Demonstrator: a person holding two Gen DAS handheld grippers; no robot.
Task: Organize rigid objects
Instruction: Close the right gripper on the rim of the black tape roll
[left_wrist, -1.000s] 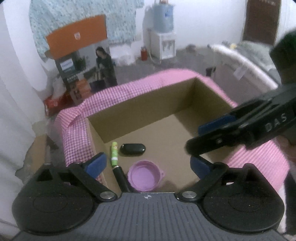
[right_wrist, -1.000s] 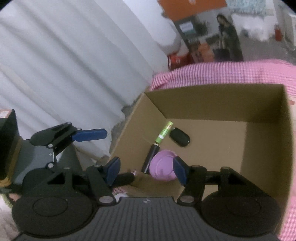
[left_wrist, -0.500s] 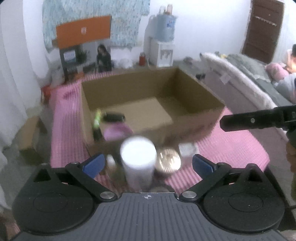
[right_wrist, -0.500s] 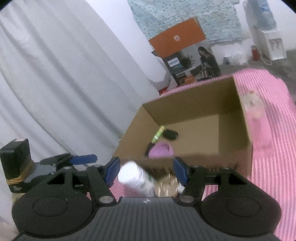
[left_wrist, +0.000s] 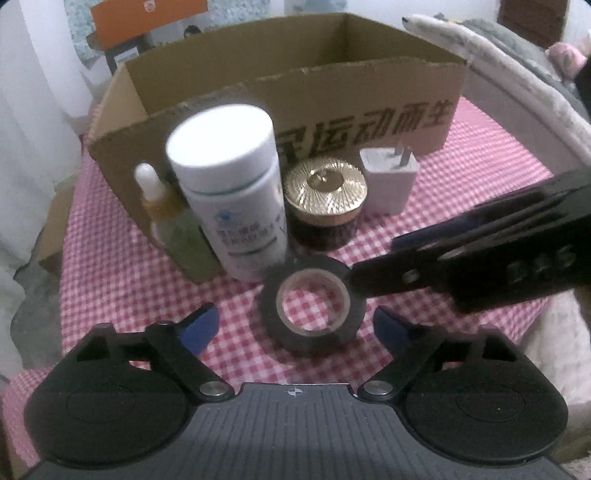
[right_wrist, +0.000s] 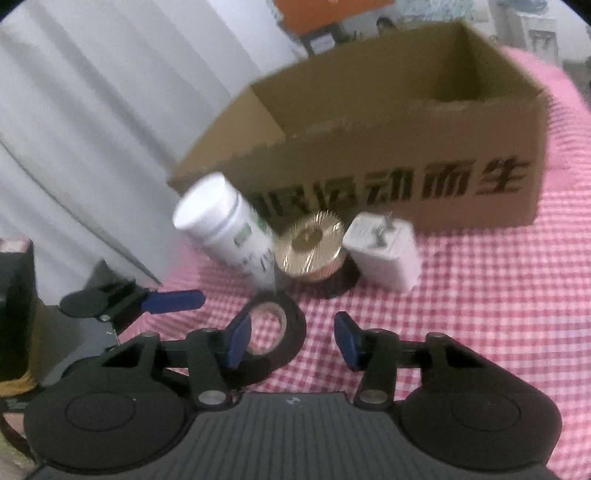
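A black tape roll (left_wrist: 312, 306) lies flat on the pink checked cloth (left_wrist: 110, 266), in front of an open cardboard box (left_wrist: 332, 92). My left gripper (left_wrist: 295, 326) is closing with the roll between its fingers, pads clear of it. My right gripper (right_wrist: 291, 343) comes in from the right and is closing too. Its left finger (right_wrist: 236, 343) hangs over the hole of the roll (right_wrist: 291, 332), with the roll's right wall between the jaws; no pad visibly presses on it. Behind stand a white bottle (left_wrist: 229, 192), a dropper bottle (left_wrist: 166, 214), a gold-lidded jar (left_wrist: 325, 195) and a white plug (left_wrist: 391, 177).
The box (right_wrist: 406, 147) bears dark printed characters on its near wall. A white curtain (right_wrist: 92, 129) hangs at the left, off the cloth's edge. A padded grey and white edge (left_wrist: 517, 74) runs along the right. The left gripper's blue finger (right_wrist: 173, 301) shows beside the roll.
Both grippers have drawn back from over the box and come down to the things in front of it. The box's inside has gone out of view. Both pairs of jaws have narrowed around the tape roll.
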